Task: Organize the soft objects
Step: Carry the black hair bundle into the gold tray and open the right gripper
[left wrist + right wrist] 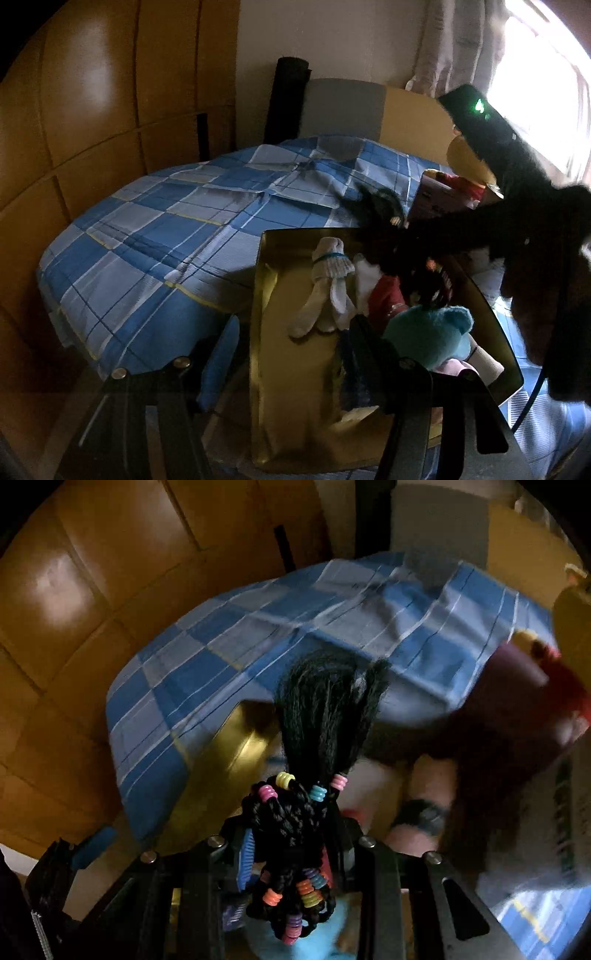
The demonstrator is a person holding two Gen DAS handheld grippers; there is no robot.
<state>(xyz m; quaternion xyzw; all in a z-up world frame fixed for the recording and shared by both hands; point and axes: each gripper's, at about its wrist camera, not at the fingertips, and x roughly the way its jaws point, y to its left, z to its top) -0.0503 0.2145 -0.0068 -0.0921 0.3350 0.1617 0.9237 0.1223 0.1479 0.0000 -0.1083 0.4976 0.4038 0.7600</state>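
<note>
Right gripper (291, 853): I've got it clamped on a bundle of black braids (295, 834) w/ coloured beads; loose ends fan out ahead of the fingers, over the box.
Left gripper (295, 354): jaws partway apart. The gold wall sits between the fingers, but I can't tell if the pads press on it, so prob. just steadying, not a firm grip.
Gold box (295, 387): stands at the near edge of the bed, open top, shiny inner walls.
Done so far: looks well along. Inside I see white socks (327, 291), a red soft item (386, 295), a teal plush (432, 332) and sth pale pink by the near corner.
In hand now: braids hang above the box contents in the right wrist view; I judge this is the drop-in step, not yet released.
Left to do: a second box (432, 199) w/ red and yellow soft things stands further right on the bed; can't tell if those need sorting too.
Bed (166, 229): blue check cover, mostly bare on the left side.
Around: wooden wardrobe (92, 110) left, headboard behind, curtain and bright window far right.
In the way: right arm and gripper body cross dark over the box's far right corner in the left wrist view, hiding that part. Box is fairly full on the right, roomier on the left by the socks.
</note>
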